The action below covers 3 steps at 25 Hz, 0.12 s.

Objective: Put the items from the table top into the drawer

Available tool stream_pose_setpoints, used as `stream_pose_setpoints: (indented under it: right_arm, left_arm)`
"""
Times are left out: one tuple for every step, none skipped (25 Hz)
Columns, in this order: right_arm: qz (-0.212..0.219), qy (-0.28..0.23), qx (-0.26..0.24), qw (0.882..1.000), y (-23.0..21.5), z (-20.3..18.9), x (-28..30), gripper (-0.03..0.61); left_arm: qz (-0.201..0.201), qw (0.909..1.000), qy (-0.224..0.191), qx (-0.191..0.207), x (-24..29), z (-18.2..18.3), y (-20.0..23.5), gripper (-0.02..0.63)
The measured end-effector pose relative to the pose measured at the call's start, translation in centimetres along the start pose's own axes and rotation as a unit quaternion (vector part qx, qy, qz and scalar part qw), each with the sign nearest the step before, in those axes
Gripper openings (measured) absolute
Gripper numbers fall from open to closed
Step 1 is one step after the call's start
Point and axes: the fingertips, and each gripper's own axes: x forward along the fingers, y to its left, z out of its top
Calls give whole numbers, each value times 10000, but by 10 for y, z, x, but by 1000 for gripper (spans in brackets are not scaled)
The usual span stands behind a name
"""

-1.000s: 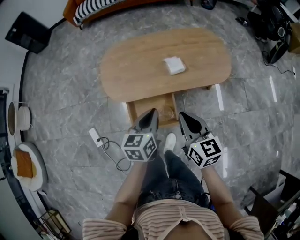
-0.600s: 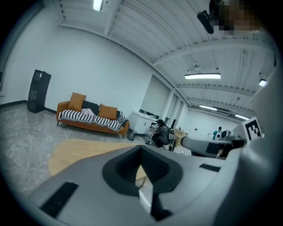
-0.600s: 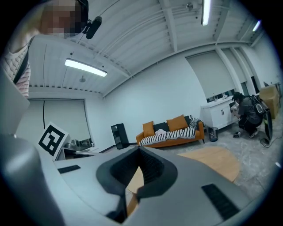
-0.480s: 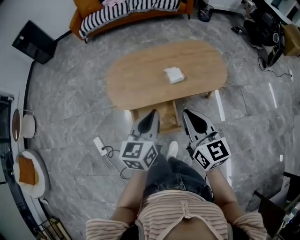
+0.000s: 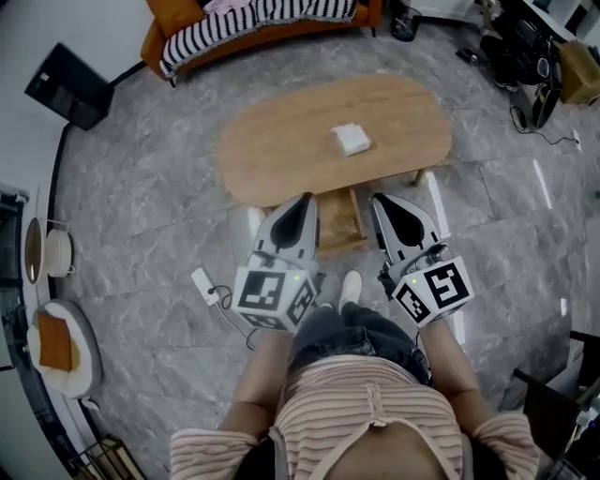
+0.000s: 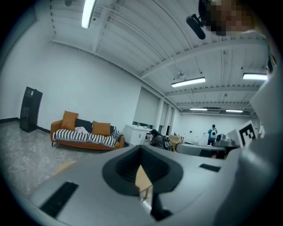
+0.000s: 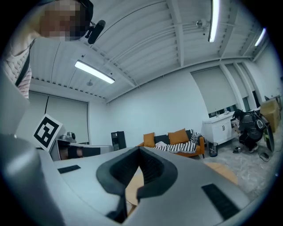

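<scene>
Bearing square black-and-white markers (image 5: 265,291), left gripper (image 5: 305,200) and right gripper (image 5: 381,201) hang closed and empty.

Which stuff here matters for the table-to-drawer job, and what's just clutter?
Job: white folded item on the wooden table; open drawer under its near edge; left gripper and right gripper, both shut and empty.
Clutter: orange sofa, power strip on the floor, black box.

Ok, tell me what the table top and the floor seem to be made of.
Table top: likely wood or wood veneer, matte; light tan with faint grain.
Floor: probably polished stone or marble-look tile; grey veining and glossy light streaks.
</scene>
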Motion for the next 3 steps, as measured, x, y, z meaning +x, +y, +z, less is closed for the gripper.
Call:
stream_pose_setpoints:
  right_arm:
    - [-13,-35,-16,10000,6,2,-2,0]
    - [-26,-71,-30,10000,12,4,-5,0]
    - [-41,-107,-43,9999,18,7,-7,0]
  left_arm:
    - [-25,10000,-15,49,-6,2,-1,14]
    - [-55,9999,-23,99,-12,4,-2,14]
    - [-86,9998,-29,149,-18,6,-3,14]
